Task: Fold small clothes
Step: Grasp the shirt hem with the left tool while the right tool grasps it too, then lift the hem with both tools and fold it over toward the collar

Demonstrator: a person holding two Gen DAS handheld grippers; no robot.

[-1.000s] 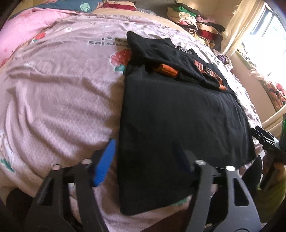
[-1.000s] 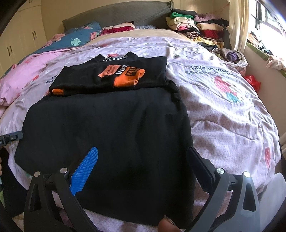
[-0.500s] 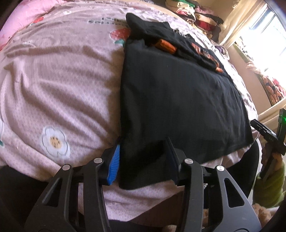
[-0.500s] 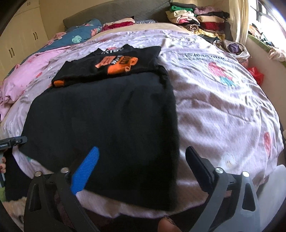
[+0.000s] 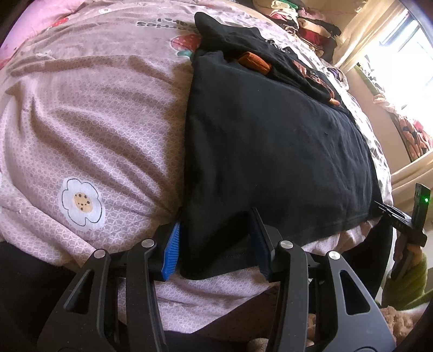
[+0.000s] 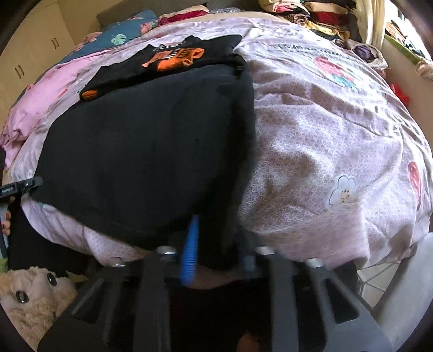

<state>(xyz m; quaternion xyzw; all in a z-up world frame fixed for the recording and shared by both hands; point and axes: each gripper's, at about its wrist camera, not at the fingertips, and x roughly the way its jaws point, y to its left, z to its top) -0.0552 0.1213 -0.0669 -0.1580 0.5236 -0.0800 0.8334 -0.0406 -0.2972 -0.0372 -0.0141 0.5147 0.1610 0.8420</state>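
A black garment (image 5: 270,140) lies flat on the pink bedspread (image 5: 94,121), its top part with orange print folded over at the far end (image 6: 173,58). My left gripper (image 5: 213,238) straddles the garment's near left corner, its jaws partly closed with the cloth between them but still apart. My right gripper (image 6: 216,238) straddles the near right corner of the garment (image 6: 151,151), its jaws narrowed around the hem; the view is blurred by motion. Each gripper shows at the edge of the other's view.
Piles of folded clothes (image 5: 300,19) sit at the bed's far corner by a curtain and window. A pink quilt and blue pillow (image 6: 127,35) lie at the head. A plush toy (image 6: 29,300) sits below the bed edge at left.
Both grippers dropped to the bed's near edge and narrowed around the garment's near corners; the right one closed a lot from wide open.
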